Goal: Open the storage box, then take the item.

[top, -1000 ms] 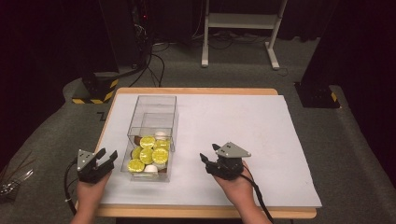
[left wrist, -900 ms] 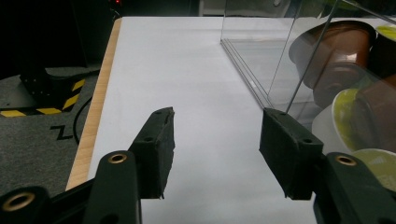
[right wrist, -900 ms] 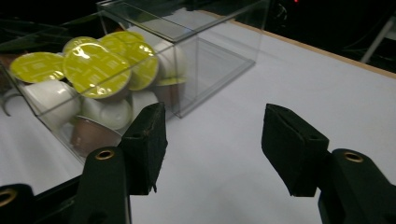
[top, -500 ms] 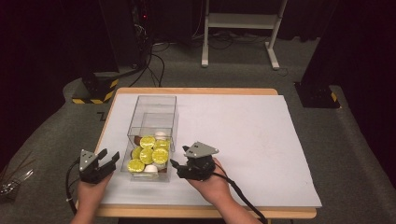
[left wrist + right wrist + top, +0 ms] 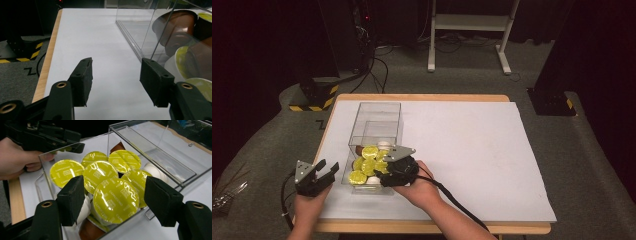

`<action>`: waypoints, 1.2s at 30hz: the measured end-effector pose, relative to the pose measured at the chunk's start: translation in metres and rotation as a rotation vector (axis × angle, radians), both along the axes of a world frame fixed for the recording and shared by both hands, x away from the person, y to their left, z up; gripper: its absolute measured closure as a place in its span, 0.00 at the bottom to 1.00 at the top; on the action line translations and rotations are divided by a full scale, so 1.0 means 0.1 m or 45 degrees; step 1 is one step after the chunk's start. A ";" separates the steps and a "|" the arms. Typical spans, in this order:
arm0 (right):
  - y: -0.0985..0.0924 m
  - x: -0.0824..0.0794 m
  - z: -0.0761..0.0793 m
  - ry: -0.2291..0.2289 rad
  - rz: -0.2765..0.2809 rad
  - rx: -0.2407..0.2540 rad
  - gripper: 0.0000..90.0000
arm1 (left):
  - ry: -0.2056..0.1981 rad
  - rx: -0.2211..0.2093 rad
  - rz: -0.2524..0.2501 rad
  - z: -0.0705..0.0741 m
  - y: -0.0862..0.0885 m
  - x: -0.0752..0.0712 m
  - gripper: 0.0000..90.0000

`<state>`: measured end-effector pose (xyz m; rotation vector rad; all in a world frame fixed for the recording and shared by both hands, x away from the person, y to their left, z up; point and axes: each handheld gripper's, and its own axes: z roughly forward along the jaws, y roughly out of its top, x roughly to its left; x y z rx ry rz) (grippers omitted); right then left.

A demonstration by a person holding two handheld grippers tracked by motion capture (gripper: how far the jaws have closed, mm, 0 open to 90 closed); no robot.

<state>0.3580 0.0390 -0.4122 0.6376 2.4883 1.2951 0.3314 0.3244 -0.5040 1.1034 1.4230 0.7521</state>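
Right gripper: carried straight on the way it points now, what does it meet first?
Probably the nearest yellow-lidded capsule in the clear box. The right gripper has open jaws, which have just been opening, and that lid sits framed between them. The box's near wall may come first; depth is unclear.

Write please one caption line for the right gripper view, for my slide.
Right gripper, jaws open, poised over yellow-lidded capsules in a clear plastic box.

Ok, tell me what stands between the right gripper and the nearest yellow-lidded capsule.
Nothing visible. The right gripper sits above the clear box's open top, jaws open and just widened, empty. The nearest yellow-lidded capsule lies uncovered between them.
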 end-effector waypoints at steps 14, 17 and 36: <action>0.22 0.13 -0.11 0.020 -0.007 -0.134 0.32 | -0.004 -0.001 -0.004 0.00 0.01 -0.01 0.49; 0.25 0.15 -0.13 0.027 -0.002 -0.145 0.32 | -0.004 -0.012 -0.001 0.01 0.02 -0.01 0.49; 0.25 0.12 -0.15 0.013 -0.020 -0.132 0.42 | -0.001 -0.019 -0.002 0.00 0.01 0.00 0.49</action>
